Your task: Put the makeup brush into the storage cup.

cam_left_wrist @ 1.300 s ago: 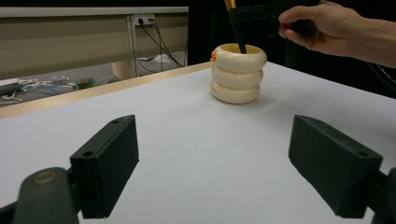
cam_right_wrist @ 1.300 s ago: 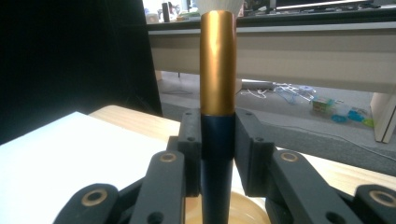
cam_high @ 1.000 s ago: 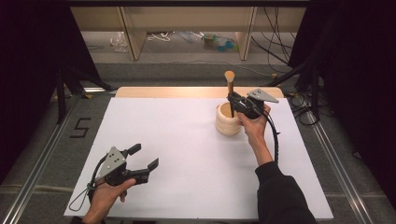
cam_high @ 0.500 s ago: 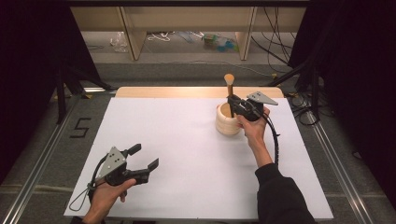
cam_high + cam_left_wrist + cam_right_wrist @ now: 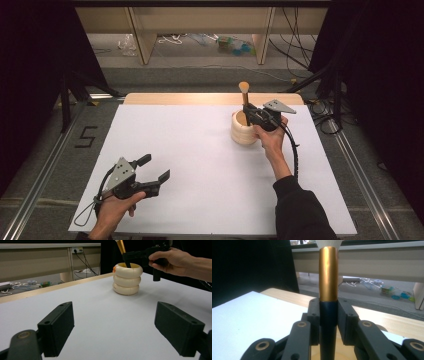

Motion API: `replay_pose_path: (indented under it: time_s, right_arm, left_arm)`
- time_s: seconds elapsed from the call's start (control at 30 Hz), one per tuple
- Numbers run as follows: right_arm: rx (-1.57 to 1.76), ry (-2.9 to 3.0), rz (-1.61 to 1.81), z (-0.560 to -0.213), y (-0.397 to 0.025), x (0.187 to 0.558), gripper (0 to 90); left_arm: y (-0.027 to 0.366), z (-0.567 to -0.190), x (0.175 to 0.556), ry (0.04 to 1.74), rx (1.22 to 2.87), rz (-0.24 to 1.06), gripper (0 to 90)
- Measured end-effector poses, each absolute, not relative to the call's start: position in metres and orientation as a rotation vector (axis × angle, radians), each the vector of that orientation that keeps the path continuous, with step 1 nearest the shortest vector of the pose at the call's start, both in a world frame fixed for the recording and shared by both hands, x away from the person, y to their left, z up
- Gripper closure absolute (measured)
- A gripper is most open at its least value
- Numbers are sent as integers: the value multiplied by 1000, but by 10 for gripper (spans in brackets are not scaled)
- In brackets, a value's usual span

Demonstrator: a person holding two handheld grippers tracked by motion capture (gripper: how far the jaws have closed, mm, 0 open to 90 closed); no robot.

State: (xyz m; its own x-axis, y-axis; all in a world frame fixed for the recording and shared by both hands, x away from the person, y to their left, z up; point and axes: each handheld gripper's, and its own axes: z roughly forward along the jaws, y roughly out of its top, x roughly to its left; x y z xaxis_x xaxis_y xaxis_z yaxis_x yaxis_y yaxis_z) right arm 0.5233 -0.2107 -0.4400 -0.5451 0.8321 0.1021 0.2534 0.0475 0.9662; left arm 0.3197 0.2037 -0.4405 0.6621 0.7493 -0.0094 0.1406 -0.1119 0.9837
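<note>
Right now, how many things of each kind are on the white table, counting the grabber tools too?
Hand-held grippers: 2, the left hand-held gripper open, the right hand-held gripper shut on the brush.
Cream ringed holders: 1, the holder.
Brushes: 1, the brush, upright, its lower end inside the holder.
Total: 4.

Left gripper [image 5: 153,169] low at near-left of counter [image 5: 200,165], fingers [image 5: 56,327] spread wide. Right gripper [image 5: 248,114] raised far-right, clamped tight.
</note>
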Motion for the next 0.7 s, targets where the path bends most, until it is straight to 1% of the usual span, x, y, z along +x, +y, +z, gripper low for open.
replay_pose_path:
  time_s: [0.03, 0.1, 0.13, 0.23, 0.5, 0.7]
  right_arm:
    - [1118, 1824, 1516, -440, -212, 523, 630]
    - [1111, 1830, 1519, -440, -212, 523, 620]
    - [1112, 1834, 1518, -440, -212, 523, 601]
    - [1128, 1819, 1523, -437, -215, 521, 543]
    - [1106, 1833, 1521, -428, -219, 514, 457]
    - [1095, 1870, 1491, -422, -219, 503, 427]
  left_arm:
    - [204, -440, 319, 748, 1631, 608, 160]
    - [204, -441, 320, 747, 1629, 607, 160]
    - [204, -440, 318, 772, 1635, 603, 160]
    - [204, -440, 318, 766, 1636, 606, 160]
    - [204, -440, 318, 763, 1641, 609, 160]
    - [204, -441, 319, 764, 1636, 606, 160]
